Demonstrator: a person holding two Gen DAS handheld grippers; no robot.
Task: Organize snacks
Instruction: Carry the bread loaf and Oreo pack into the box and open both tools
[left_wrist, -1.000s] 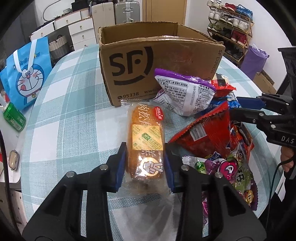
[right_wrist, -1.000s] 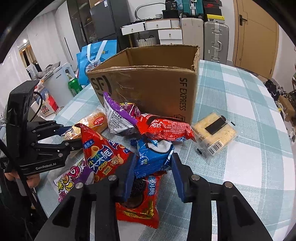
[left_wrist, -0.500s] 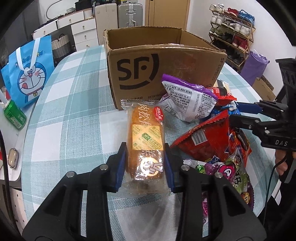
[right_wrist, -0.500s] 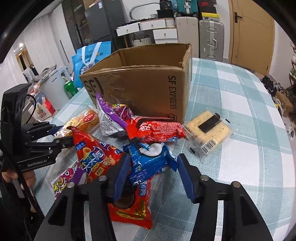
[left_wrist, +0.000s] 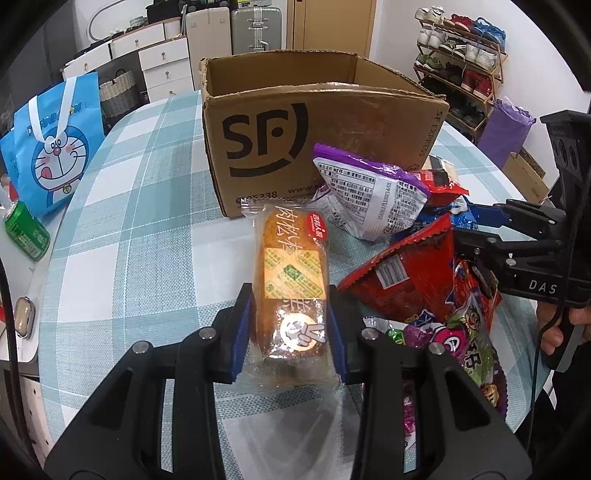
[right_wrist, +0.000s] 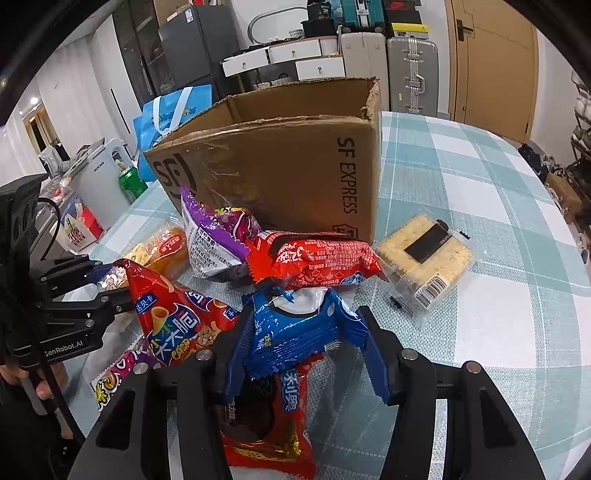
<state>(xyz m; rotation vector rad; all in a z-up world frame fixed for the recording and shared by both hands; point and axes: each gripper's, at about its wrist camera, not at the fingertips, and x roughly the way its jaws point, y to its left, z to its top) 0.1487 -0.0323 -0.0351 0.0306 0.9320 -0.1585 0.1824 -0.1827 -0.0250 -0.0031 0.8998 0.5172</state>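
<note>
Left claw pinches the bread; right claw, closing, straddles the blue packet; box ahead.

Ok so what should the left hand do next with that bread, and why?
Probably lift the bread up and forward over the box. The left gripper is shut on its wrapper, and the box stands open-topped just behind it. The right gripper jaws are closing around the blue pack, so it is busy.
</note>
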